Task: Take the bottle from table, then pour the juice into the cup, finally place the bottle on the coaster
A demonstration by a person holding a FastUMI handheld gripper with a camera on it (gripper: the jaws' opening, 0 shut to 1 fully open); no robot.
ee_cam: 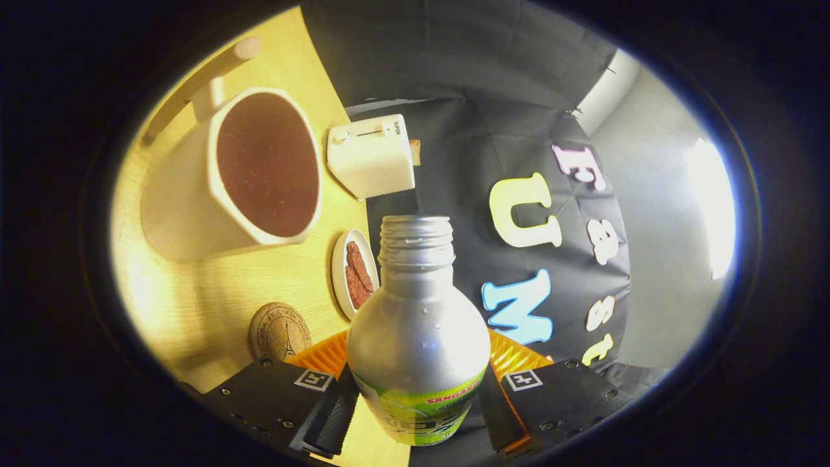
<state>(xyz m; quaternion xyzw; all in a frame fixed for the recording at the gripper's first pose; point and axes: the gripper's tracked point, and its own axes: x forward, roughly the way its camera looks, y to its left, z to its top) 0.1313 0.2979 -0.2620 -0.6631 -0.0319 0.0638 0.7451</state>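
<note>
Both fingers of the gripper [418, 405] clamp the silver aluminium bottle [418, 324], uncapped and tilted. Beyond it sits the white angular cup [227, 188], apparently holding dark liquid already. Roll the neck over its rim slowly; the round cork coaster [280, 332] lies nearby on the wooden table [194, 305].

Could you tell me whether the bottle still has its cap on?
No, the bottle held between the gripper fingers shows bare threads and an open mouth at its neck, with no cap on it.
</note>
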